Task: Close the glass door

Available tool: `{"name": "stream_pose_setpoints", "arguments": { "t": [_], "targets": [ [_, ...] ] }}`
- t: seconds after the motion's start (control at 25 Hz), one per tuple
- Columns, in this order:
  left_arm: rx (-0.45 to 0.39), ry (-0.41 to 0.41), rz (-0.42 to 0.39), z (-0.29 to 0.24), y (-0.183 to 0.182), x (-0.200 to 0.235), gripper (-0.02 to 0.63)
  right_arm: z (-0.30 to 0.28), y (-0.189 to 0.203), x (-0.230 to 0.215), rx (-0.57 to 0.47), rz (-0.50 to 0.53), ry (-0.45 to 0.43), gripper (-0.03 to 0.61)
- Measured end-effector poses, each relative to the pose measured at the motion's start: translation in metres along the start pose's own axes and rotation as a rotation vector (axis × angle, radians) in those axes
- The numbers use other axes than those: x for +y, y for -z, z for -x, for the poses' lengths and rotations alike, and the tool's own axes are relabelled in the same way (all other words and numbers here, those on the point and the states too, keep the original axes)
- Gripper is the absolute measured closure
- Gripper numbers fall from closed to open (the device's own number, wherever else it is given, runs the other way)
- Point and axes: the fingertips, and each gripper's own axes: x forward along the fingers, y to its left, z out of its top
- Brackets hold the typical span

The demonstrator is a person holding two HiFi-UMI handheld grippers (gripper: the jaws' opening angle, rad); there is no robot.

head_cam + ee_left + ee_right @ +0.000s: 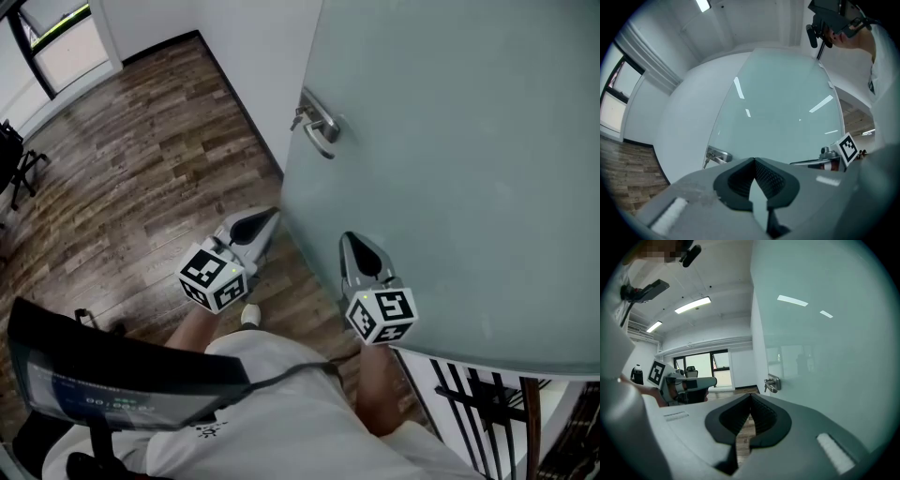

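By glass door point(469, 141), left hand-held gripper point(269, 218) and right hand-held gripper point(357, 239) are closed, empty.

No word or number reads clearly. The dark device point(103, 380) well behind the left claw point(270, 216) shows pale digits, too blurred to make out (they seem upside down). The left cube point(214, 277) and right cube point(382, 314), each behind its claw, bear only black-and-white squares.

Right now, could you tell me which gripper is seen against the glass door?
The right gripper, overlapping the frosted glass door in the head view; the left gripper sits off the door's edge, over the wooden floor.
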Motion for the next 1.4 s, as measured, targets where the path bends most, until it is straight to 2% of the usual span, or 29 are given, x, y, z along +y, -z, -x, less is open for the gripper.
{"name": "stream_pose_setpoints", "arguments": {
  "t": [0.28, 0.6, 0.84, 1.16, 1.4],
  "targets": [
    [0.004, 0.025, 0.004, -0.009, -0.007, 0.045, 0.614, -0.040, -0.013, -0.007, -0.020, 0.002, 0.067, 0.569],
    [-0.002, 0.043, 0.005, -0.011, -0.018, 0.090, 0.614, -0.078, -0.031, 0.002, -0.068, 0.014, 0.101, 0.569],
    [-0.001, 0.048, 0.026, -0.018, -0.013, 0.101, 0.614, -0.087, -0.030, -0.009, -0.057, 0.022, 0.128, 0.569],
    [0.002, 0.040, 0.010, -0.020, -0.016, 0.093, 0.614, -0.115, -0.039, -0.039, -0.019, 0.121, 0.142, 0.569],
    [0.010, -0.003, 0.008, -0.022, -0.019, 0.089, 0.614, -0.142, -0.040, -0.050, 0.057, 0.262, 0.125, 0.568]
  ]
}}
